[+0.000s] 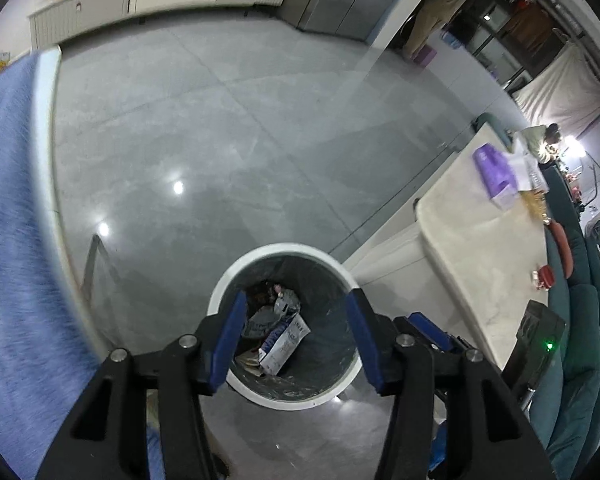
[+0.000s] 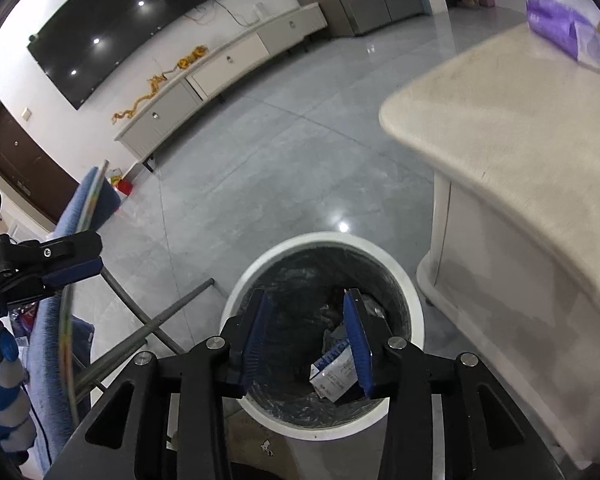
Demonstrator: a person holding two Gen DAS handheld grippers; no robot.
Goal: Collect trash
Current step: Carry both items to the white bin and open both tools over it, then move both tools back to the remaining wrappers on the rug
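A round white trash bin (image 1: 288, 247) with a dark liner stands on the grey floor, right below both grippers. Inside lie a white and blue box (image 1: 286, 340), a crumpled silver wrapper (image 1: 286, 304) and other scraps. My left gripper (image 1: 298, 294) hangs over the bin's mouth, open, with nothing between its blue pads. In the right wrist view the same bin (image 2: 324, 238) holds the box (image 2: 334, 376). My right gripper (image 2: 306, 293) is open above it and holds nothing. The left gripper (image 2: 72, 266) also shows at that view's left edge.
A cream table (image 2: 500, 140) with rounded corners stands close to the bin's right side, with a purple pack (image 1: 494, 172) on it. A blue fabric-covered seat (image 1: 12, 240) with metal legs (image 2: 160, 320) lies to the left. A teal sofa (image 1: 580, 320) runs behind the table.
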